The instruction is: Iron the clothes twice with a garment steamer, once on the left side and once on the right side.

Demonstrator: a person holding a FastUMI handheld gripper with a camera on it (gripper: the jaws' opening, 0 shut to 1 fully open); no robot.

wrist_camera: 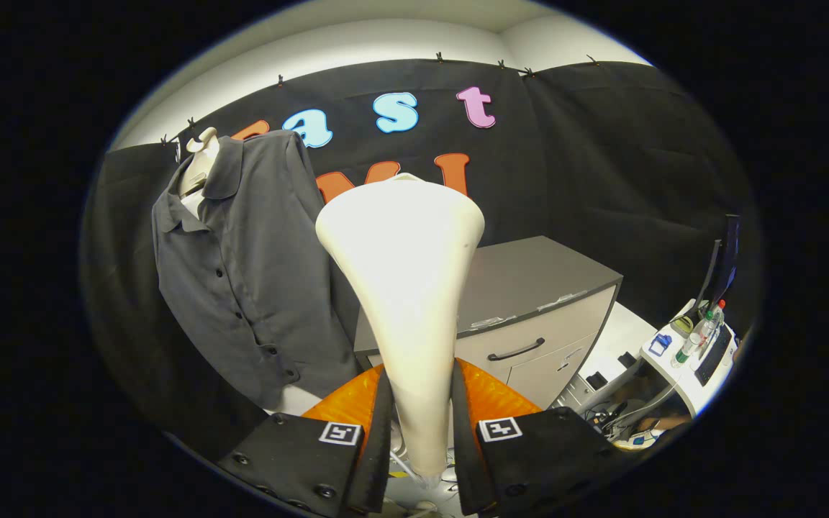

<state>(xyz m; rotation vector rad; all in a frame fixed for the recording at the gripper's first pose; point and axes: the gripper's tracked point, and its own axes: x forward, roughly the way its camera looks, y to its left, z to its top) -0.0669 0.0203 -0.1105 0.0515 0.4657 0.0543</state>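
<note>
A: What is held, and how?

B: The gripper (422, 424) is closed on the garment steamer (404, 288), both fingers pressed on its narrow handle; its long axis runs upward.

A: And the clothes?

B: The shirt (242, 266) is seen beyond, upper left. The steamer's face is hidden.

The garment steamer (407, 288), clamped between the fingers of the gripper (418, 417), is plain cream-white. To its left, the buttoned shirt (242, 273) is dark grey on a cream mannequin (198, 162). Farther right, the cabinet (529, 288) is grey-brown with paler drawer fronts.
</note>
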